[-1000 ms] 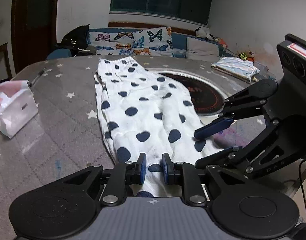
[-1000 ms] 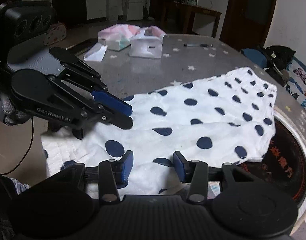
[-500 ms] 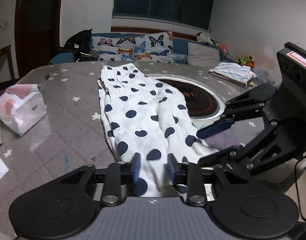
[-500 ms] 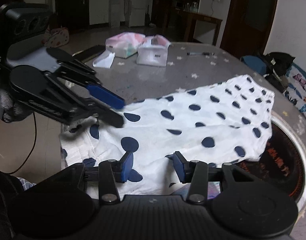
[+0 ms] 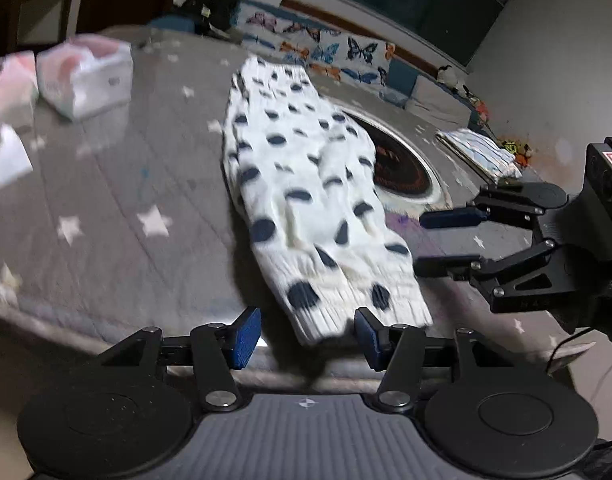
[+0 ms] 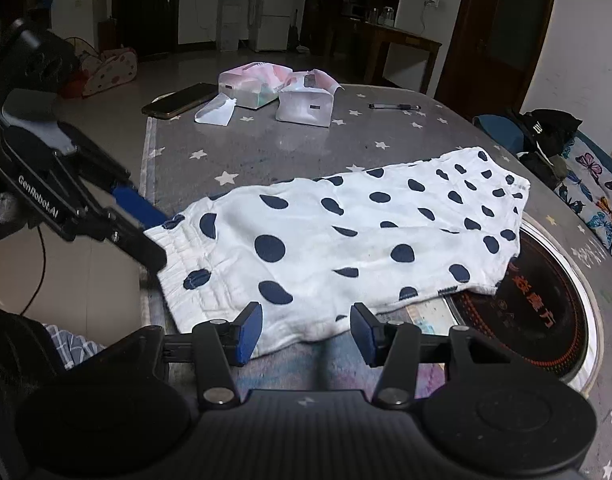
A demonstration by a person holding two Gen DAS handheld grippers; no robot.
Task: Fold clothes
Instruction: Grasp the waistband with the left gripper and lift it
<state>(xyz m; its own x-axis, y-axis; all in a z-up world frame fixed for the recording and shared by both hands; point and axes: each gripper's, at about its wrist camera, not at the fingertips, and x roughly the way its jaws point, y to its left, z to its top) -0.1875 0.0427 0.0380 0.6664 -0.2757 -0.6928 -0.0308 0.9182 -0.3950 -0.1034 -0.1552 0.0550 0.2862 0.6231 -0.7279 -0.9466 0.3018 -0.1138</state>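
Polka-dot garment (image 6: 346,248) lies flat along the near part of the grey star-print table (image 6: 265,148), waistband end at the table's near edge, far hem over the round dark inset (image 6: 546,312). My left gripper (image 5: 308,334) has just been opening; jaws apart, waistband edge between them, unpinched. My right gripper (image 6: 306,328) has opened slightly, nothing clamped. Bare tabletop lies between the garment and the tissue packs (image 6: 281,94).

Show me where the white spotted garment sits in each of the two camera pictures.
Left wrist view: the spotted garment runs from upper centre down to the bottom middle.
Right wrist view: the spotted garment lies across the centre, its elastic end to the left.
Shared landmark: the dark round inset in the table beside it.
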